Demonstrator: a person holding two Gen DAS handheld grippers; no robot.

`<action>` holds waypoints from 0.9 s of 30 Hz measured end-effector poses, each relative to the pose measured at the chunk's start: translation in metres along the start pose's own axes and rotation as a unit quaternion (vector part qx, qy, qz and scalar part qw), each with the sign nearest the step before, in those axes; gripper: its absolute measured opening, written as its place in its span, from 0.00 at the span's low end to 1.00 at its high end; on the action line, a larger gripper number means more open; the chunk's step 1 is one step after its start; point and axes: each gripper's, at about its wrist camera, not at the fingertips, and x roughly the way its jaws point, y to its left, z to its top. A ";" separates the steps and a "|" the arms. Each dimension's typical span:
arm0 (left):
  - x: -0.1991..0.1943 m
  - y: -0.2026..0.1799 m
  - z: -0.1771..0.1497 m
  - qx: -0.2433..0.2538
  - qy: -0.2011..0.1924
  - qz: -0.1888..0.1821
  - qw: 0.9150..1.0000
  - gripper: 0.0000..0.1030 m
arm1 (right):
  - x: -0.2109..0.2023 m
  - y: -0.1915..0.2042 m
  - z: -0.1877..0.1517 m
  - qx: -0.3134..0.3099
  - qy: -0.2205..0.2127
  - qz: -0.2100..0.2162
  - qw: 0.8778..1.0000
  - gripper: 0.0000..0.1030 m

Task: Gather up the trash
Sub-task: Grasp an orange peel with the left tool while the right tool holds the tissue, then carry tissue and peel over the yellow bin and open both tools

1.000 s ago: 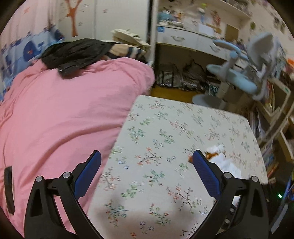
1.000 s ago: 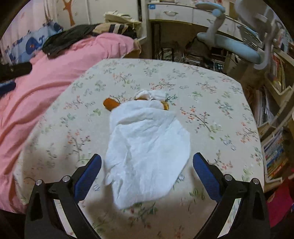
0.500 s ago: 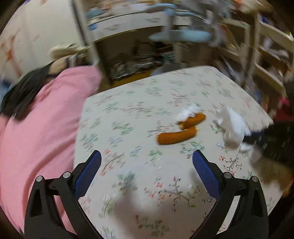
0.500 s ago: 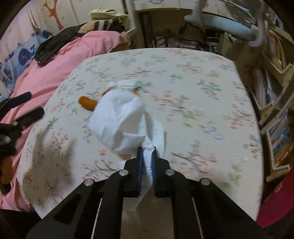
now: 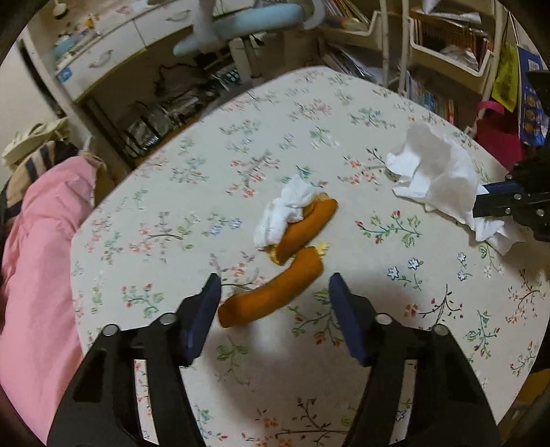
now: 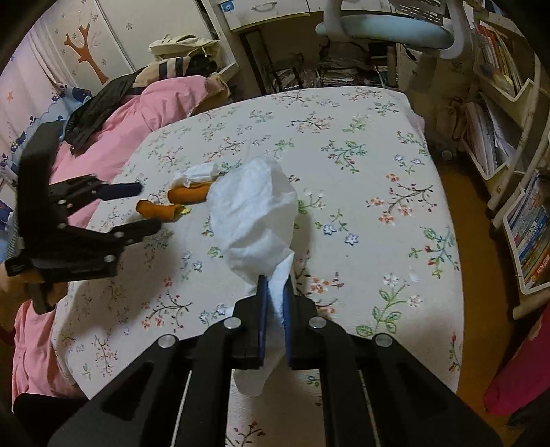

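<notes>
Two orange peel strips lie on the floral table: the near peel and the far peel, with a small crumpled tissue against the far one. My left gripper is open, its fingers on either side of the near peel's end. My right gripper is shut on a large white tissue, held lifted above the table; it also shows in the left wrist view. The peels and my left gripper show in the right wrist view.
A pink duvet lies against the table's left side. A light blue desk chair and a desk stand beyond the far edge. Bookshelves line the right side. A red bag sits by the shelves.
My left gripper swung right, came in low over the orange peels and narrowed its opening. My right gripper shut on the large tissue and lifted it off the peels.
</notes>
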 end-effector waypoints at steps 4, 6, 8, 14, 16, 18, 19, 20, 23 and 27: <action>0.004 -0.006 -0.002 -0.008 0.032 -0.018 0.999 0.19 | -0.002 0.004 -0.001 -0.004 -0.002 0.013 1.000 0.09; 0.000 -0.008 -0.005 -0.019 0.046 -0.001 0.999 0.14 | -0.004 0.007 -0.001 -0.004 -0.006 0.023 1.000 0.09; -0.007 -0.011 -0.013 -0.035 0.044 0.002 0.998 0.14 | -0.007 0.011 -0.001 -0.007 -0.010 0.035 0.999 0.09; -0.065 -0.015 -0.041 -0.134 -0.013 -0.009 0.991 0.13 | -0.018 0.025 -0.005 -0.013 -0.026 0.071 0.997 0.09; -0.081 -0.018 -0.050 -0.157 -0.021 0.005 0.987 0.13 | -0.022 0.027 -0.007 -0.012 -0.034 0.081 0.996 0.09; -0.098 -0.023 -0.059 -0.185 -0.033 0.003 0.982 0.14 | -0.024 0.028 -0.009 -0.010 -0.032 0.089 0.995 0.09; -0.104 -0.026 -0.063 -0.195 -0.036 0.009 0.980 0.14 | -0.024 0.029 -0.011 -0.008 -0.032 0.092 0.995 0.09; -0.107 -0.030 -0.067 -0.202 -0.040 0.012 0.979 0.14 | -0.024 0.029 -0.012 -0.004 -0.031 0.095 0.995 0.09; -0.114 -0.035 -0.082 -0.237 -0.049 -0.003 0.970 0.14 | -0.023 0.031 -0.016 -0.006 -0.025 0.095 0.995 0.09; -0.111 -0.040 -0.089 -0.246 -0.046 -0.001 0.968 0.14 | -0.020 0.035 -0.017 -0.011 -0.020 0.098 0.995 0.09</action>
